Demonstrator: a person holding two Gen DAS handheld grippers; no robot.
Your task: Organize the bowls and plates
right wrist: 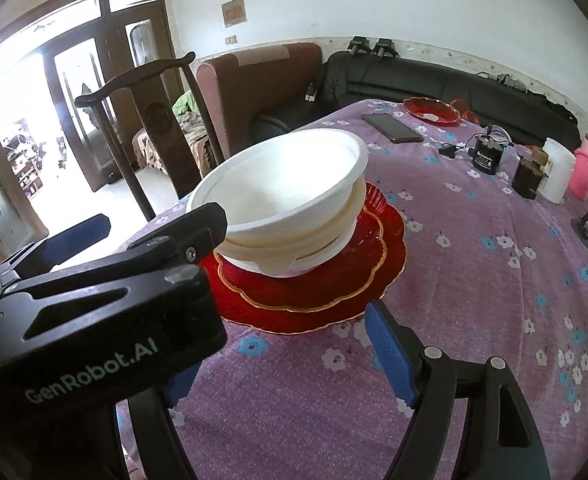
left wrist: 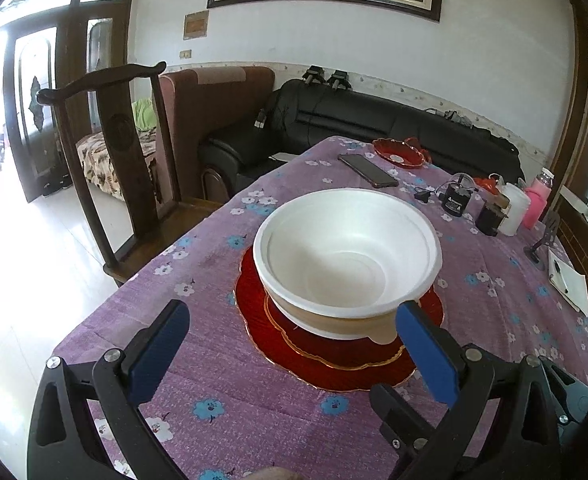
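A stack of white bowls (left wrist: 348, 258) sits nested on stacked red plates (left wrist: 326, 356) with gold scalloped rims, on a purple flowered tablecloth (left wrist: 221, 280). My left gripper (left wrist: 294, 348) is open and empty, just short of the stack, its right blue pad near the bowl's rim. In the right wrist view the bowls (right wrist: 289, 196) and red plates (right wrist: 318, 280) lie ahead. My right gripper (right wrist: 281, 360) is open and empty in front of the plates. The left gripper's body (right wrist: 93, 292) crosses that view at left and hides the right gripper's left finger.
A small red dish (left wrist: 400, 153) and a phone (left wrist: 368, 170) lie at the table's far side. A black jar (left wrist: 458, 198), a white container (left wrist: 514, 208) and a pink bottle (left wrist: 538, 200) stand at the right. A wooden chair (left wrist: 109, 152) stands at the table's left edge.
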